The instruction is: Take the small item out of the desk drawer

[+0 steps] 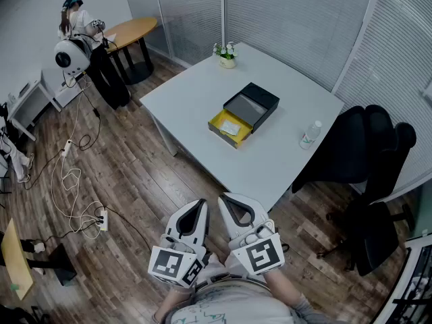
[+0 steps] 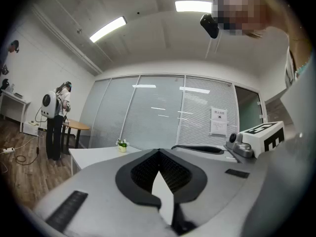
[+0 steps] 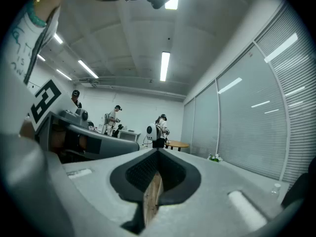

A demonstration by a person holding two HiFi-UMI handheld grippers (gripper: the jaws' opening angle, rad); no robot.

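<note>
On the white table (image 1: 196,90) lies a small black desk drawer box (image 1: 255,104). Its yellow drawer (image 1: 221,121) is pulled out toward me, and a pale flat item (image 1: 231,128) lies inside it. Both grippers hang low by my body, well short of the table's near corner. The left gripper (image 1: 200,203) is shut with nothing in it, its jaws meeting at the tip (image 2: 159,154). The right gripper (image 1: 225,198) sits beside it, also shut and empty (image 3: 158,154). Both point level toward the table.
A water bottle (image 1: 310,135) stands near the table's right edge and a small flower pot (image 1: 227,55) at its far corner. A black office chair (image 1: 370,174) is at the right. Cables (image 1: 71,181) trail over the wood floor; a person (image 1: 91,52) stands by a round table (image 1: 131,29).
</note>
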